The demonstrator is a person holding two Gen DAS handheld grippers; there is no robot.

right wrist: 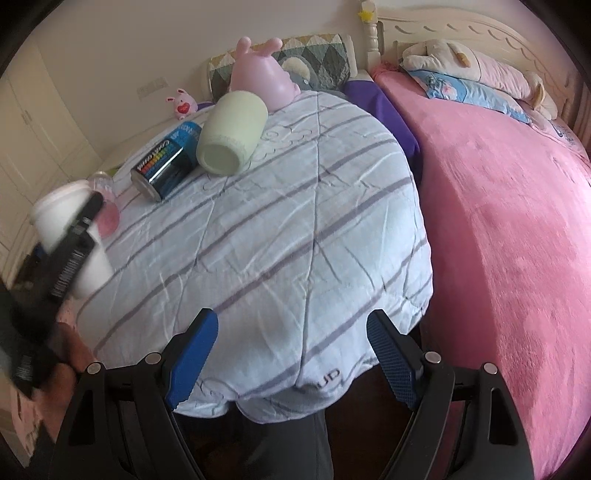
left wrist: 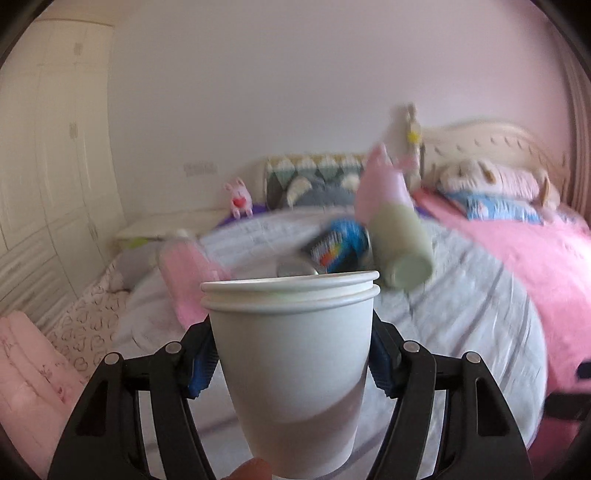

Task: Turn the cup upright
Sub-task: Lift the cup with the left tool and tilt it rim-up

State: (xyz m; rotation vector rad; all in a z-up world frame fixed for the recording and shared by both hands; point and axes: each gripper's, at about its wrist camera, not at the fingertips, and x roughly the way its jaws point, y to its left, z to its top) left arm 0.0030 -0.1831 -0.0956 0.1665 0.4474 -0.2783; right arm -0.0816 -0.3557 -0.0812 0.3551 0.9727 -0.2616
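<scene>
White paper cup (left wrist: 295, 369) upright in left gripper (left wrist: 291, 363); right gripper (right wrist: 291, 354) empty, apart.

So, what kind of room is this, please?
Most likely a bedroom: a bed with a pink blanket, a carved headboard with plush toys and pillows, and a cream wardrobe.

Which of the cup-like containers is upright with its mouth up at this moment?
The white paper cup, clamped in the left gripper, rim up. The pale green cup and the blue can both lie on their sides on the striped quilt.
</scene>
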